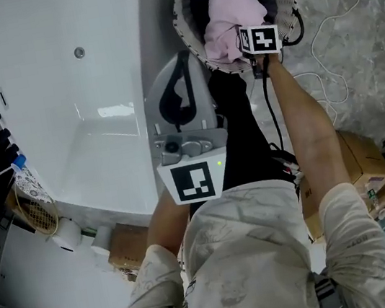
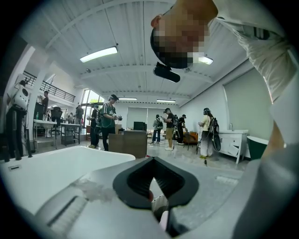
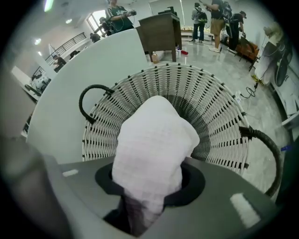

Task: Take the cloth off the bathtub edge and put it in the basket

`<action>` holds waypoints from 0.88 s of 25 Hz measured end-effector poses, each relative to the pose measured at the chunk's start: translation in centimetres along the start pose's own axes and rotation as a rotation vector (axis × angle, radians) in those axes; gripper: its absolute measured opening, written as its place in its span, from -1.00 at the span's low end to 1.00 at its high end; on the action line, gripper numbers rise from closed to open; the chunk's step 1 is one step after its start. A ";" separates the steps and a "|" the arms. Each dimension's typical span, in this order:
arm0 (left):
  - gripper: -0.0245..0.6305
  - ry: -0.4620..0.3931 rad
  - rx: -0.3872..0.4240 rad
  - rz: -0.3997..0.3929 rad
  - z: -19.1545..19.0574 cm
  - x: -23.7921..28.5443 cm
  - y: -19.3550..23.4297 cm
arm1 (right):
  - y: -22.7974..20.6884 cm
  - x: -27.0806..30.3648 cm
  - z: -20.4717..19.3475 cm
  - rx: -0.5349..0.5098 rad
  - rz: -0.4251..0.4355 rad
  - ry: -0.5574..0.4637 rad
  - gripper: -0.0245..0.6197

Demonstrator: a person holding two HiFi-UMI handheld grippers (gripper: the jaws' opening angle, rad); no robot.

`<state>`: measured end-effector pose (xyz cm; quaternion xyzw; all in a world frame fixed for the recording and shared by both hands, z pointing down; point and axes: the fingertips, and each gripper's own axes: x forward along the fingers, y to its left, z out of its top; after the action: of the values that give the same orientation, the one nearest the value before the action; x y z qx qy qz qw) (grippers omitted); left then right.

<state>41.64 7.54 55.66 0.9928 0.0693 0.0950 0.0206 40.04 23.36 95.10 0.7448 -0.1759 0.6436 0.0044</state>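
"Where is the cloth?"

"The pale pink cloth point(image 1: 231, 11) is bunched between the jaws of the right tool point(image 3: 148, 200). They clamp on it, and it sits at the open mouth of the white wicker basket point(image 1: 187, 37) at the top of the frame."

"And the basket?"

"On the floor, just beside the white bathtub point(image 1: 59, 99) that fills the upper left."

"What about the left tool?"

"The left tool point(image 1: 181, 62) is at centre frame by the tub's right edge. Its jaws are closed together with nothing between them."
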 end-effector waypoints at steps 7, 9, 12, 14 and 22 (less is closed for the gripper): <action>-0.92 -0.016 -0.017 -0.007 0.6 0.2 -0.3 | 0.6 0.4 -0.5 -0.012 0.000 0.008 -0.15; -0.92 -0.026 -0.026 -0.001 1.1 0.3 -0.5 | 0.4 0.1 -0.5 -0.020 -0.016 0.001 -0.15; -0.92 -0.040 -0.026 -0.003 1.7 -0.1 -1.0 | 0.4 -0.5 -0.6 -0.022 -0.017 -0.011 -0.15; -0.92 -0.044 -0.022 -0.004 2.1 -0.6 -1.1 | 0.7 -1.0 -0.5 -0.037 -0.013 -0.017 -0.15; -0.92 -0.068 -0.010 0.041 4.5 -3.7 -0.2 | 2.4 -3.9 -0.7 -0.071 -0.007 -0.033 -0.16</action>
<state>38.88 7.13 50.53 0.9966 0.0478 0.0619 0.0258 38.32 22.24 90.99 0.7554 -0.1960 0.6246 0.0300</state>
